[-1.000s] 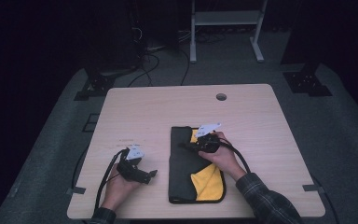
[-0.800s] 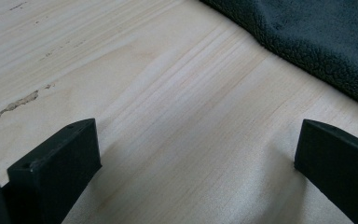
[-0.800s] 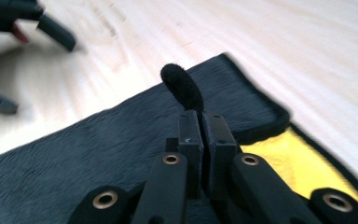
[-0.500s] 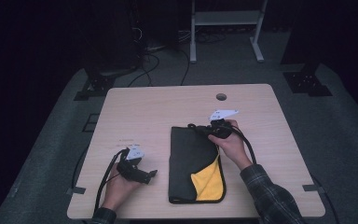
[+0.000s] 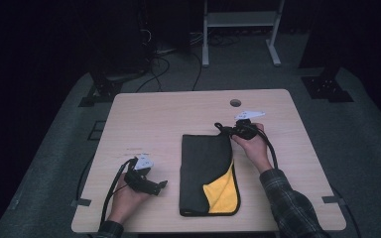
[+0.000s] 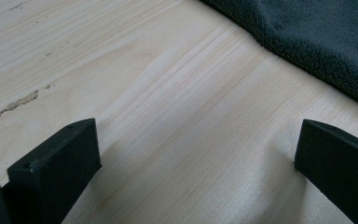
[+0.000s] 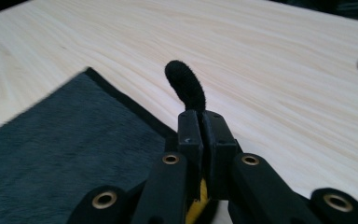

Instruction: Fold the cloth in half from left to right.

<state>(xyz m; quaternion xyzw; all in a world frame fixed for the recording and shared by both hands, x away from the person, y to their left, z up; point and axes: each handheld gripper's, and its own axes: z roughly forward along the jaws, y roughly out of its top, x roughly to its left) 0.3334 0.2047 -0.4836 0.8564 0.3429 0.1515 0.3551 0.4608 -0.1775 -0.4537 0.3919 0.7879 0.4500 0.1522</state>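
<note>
On the pale wooden table (image 5: 149, 119) a dark grey cloth (image 5: 206, 168) with a yellow underside is lying folded lengthwise near the middle, a little toward the person's side, and its near right corner is turning up so that the yellow face (image 5: 222, 191) is showing. The right hand-held gripper (image 5: 224, 130) is sitting at the cloth's far right corner, and its jaws are pressing together on that corner; in the right gripper view (image 7: 200, 135) a small curl of the dark fabric (image 7: 186, 88) is sticking up beyond the closed tips, and a sliver of yellow is showing between the jaws lower down. The rest of the cloth is spreading flat to the left of the jaws in that view, with its black hemmed edge lying on the wood. The person's right hand (image 5: 252, 144), in a plaid sleeve (image 5: 290, 206), is holding this hand-held gripper, and its black cable (image 5: 273, 151) is trailing back along the wrist. The left hand-held gripper (image 5: 161, 186) is resting low over the table to the left of the cloth, just beside its left edge without touching it, held by the left hand (image 5: 126, 198). Its jaws are standing wide apart with nothing between them; in the left gripper view (image 6: 196, 154) bare wood is lying between the two black jaws and the cloth's fleecy edge (image 6: 317, 51) is crossing the upper right corner. A round hole (image 5: 235, 103) is sitting in the table near its far edge.
</note>
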